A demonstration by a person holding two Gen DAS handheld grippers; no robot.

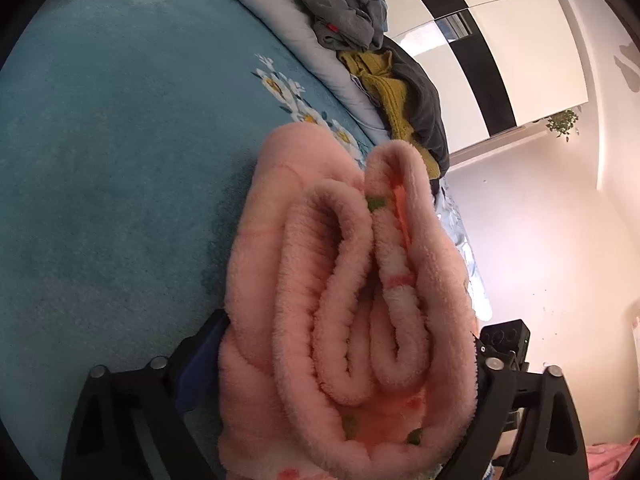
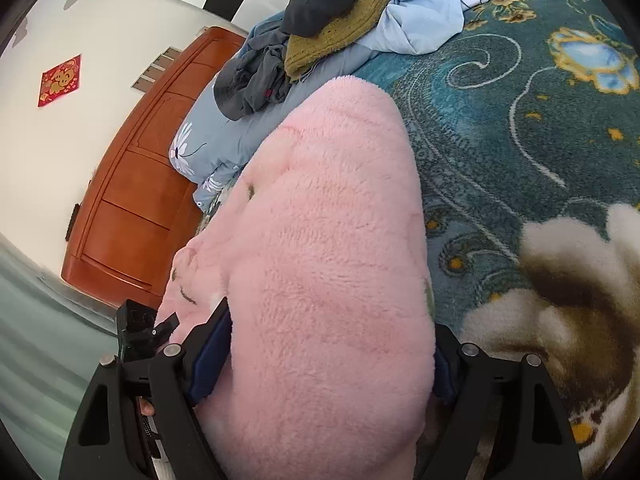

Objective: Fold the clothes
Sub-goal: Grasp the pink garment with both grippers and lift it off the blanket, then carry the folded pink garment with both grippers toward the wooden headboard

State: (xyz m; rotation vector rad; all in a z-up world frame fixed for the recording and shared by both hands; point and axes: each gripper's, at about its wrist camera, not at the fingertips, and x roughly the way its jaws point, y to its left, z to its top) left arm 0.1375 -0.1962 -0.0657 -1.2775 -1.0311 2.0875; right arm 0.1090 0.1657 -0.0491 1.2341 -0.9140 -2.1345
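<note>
- Across the lower middle of both wrist views sits the pink fleece garment (image 1: 344,320), folded into a thick bundle; the left view looks into its rolled layers end on, the right view shows its smooth outer face (image 2: 320,260).
- It lies over the teal floral bedspread (image 1: 112,168), filling the centre and bottom of each frame.
- The left gripper (image 1: 344,396) is clamped on the bundle: its jaws stand wide, and the fleece fills the whole gap and bulges over both fingers.
- The right gripper (image 2: 332,364) grasps the same bundle the same way, a blue pad (image 2: 210,356) pressed into the fleece at lower left of its view.
- Judged from this, the folding of this piece looks finished and the step in hand is carrying or setting down the bundle with both grippers.
- The next move calls for lowering it flat onto the bedspread and letting go with both grippers together, so the layers do not spring apart.
- A cream and brown fluffy item (image 2: 572,320) lies at right of the right view, close beside the bundle.
- Toward the top of both frames, well apart, a heap of grey clothes (image 1: 340,4) and a mustard knit (image 1: 384,80) rests on a pale blue quilt (image 2: 420,20), seemingly still unfolded.
</note>
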